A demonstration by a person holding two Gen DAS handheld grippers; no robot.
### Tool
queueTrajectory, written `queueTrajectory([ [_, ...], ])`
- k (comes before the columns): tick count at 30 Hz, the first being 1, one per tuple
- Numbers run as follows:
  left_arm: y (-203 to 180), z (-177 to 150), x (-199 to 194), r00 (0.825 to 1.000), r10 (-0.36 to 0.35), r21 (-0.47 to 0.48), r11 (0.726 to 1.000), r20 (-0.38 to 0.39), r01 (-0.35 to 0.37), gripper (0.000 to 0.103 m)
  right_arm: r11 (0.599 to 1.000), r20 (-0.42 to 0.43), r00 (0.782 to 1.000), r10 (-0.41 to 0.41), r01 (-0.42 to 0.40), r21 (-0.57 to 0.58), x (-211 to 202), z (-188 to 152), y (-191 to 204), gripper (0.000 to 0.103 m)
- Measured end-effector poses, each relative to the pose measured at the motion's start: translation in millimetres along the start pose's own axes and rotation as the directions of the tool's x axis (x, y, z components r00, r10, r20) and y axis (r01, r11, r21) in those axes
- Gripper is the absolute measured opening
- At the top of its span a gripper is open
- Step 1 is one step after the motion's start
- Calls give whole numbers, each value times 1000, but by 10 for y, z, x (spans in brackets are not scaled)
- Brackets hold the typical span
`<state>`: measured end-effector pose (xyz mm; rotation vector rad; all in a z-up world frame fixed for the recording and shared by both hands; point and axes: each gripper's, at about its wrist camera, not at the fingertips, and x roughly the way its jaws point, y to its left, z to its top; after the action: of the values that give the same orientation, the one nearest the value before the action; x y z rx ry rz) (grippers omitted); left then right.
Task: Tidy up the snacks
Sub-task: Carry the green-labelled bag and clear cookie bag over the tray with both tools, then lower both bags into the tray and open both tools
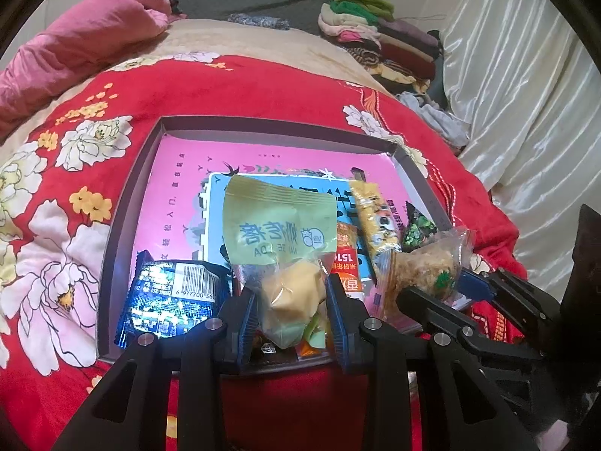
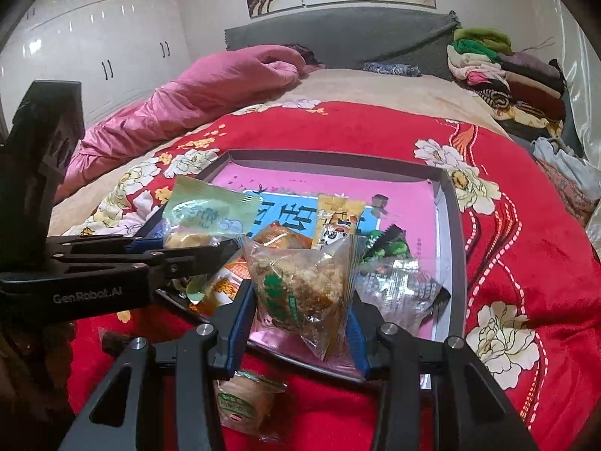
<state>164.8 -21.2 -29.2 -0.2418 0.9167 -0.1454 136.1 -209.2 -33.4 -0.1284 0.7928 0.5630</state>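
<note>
Both grippers gripping packets above the tray's (image 2: pixel 456 206) near edge: left gripper (image 1: pixel 293 312) clamps green-topped packet (image 1: pixel 280 225), right gripper (image 2: pixel 300 319) clamps clear crumbly snack (image 2: pixel 300 285), both upright, tray directly ahead-below, seemingly equally near.

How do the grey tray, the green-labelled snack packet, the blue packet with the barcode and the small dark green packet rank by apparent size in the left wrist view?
1. Grey tray
2. Green-labelled snack packet, though it is held near the camera, which enlarges it
3. Blue packet
4. Dark green packet
</note>
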Motion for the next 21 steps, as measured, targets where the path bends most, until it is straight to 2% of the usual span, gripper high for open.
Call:
queueTrajectory([
  [21,-31,-3,26,1000,-7,10,1000,-14,7,36,999,-39,999,33,-33,16,42,-24,6,46],
])
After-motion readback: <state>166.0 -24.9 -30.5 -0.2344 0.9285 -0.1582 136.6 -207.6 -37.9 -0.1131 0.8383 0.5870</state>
